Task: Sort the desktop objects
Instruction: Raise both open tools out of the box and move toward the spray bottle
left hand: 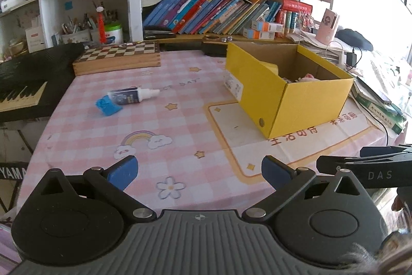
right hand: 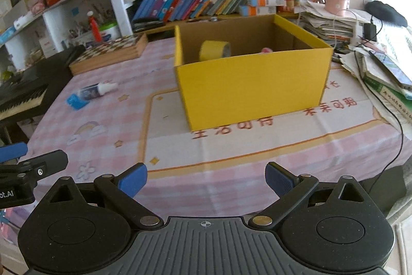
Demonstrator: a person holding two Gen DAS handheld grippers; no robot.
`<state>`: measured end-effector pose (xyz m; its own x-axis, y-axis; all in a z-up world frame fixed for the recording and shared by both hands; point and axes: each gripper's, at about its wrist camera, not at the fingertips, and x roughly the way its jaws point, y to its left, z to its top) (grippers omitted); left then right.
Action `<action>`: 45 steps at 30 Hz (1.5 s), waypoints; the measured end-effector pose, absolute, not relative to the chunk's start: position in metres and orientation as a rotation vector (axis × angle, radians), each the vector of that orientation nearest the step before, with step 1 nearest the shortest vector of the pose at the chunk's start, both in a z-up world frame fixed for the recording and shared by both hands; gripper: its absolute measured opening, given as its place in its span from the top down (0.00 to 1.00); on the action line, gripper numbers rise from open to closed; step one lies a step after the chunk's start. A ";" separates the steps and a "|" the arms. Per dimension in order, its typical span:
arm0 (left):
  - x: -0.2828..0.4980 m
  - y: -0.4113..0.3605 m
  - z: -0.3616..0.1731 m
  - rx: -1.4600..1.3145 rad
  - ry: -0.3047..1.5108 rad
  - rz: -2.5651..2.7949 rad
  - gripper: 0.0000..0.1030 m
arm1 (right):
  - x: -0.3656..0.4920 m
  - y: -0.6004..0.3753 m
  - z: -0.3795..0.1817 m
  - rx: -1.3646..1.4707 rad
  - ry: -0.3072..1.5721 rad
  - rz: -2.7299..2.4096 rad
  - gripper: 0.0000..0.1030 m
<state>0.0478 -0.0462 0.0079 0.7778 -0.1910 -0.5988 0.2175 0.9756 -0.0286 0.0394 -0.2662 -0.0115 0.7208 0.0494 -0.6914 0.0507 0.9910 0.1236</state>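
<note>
Fingers spread, empty, both grippers: left gripper (left hand: 199, 175) "DAS", right gripper (right hand: 206, 178) "ot.AI".

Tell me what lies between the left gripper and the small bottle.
Only bare tablecloth, printed with a rainbow: the left wrist view shows nothing standing between the left gripper and the bottle.

Crowded white bookshelves (left hand: 206, 12) behind a pink checked tablecloth (left hand: 159, 125), daylight from right

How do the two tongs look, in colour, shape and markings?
Both the left tongs and right tongs have black linkage arms with silver rivets, blue pads, round black housings and a ribbed grey base. The right tongs' side reads "DAS".
</note>
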 end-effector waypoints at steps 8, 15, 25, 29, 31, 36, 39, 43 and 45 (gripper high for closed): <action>0.039 -0.009 0.005 0.042 0.651 -0.203 0.00 | 0.034 -0.226 -0.014 0.109 0.774 0.036 0.03; 0.030 0.023 0.003 0.021 0.645 -0.168 0.00 | 0.031 -0.193 -0.014 0.071 0.770 0.084 0.03; 0.022 0.057 0.003 -0.033 0.638 -0.097 0.00 | 0.033 -0.149 -0.009 -0.012 0.766 0.183 0.03; 0.022 0.063 0.001 -0.044 0.644 -0.077 0.00 | 0.038 -0.138 -0.011 -0.037 0.773 0.217 0.03; 0.024 0.065 -0.001 -0.051 0.650 -0.067 0.00 | 0.042 -0.133 -0.012 -0.049 0.778 0.233 0.03; 0.036 0.069 -0.006 -0.063 0.667 -0.040 0.00 | 0.057 -0.128 -0.016 -0.068 0.791 0.265 0.03; 0.047 0.073 -0.006 -0.068 0.670 -0.019 0.00 | 0.073 -0.126 -0.018 -0.074 0.795 0.286 0.03; 0.068 0.076 -0.006 -0.081 0.677 0.008 0.00 | 0.097 -0.121 -0.018 -0.084 0.795 0.317 0.03; 0.079 0.076 -0.006 -0.089 0.684 0.015 0.00 | 0.108 -0.121 -0.019 -0.089 0.799 0.331 0.03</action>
<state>0.0789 0.0764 -0.0061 0.7751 -0.0152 -0.6317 -0.0432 0.9961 -0.0770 0.1077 -0.1207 -0.0186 0.6491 0.2574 -0.7159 -0.3239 0.9450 0.0462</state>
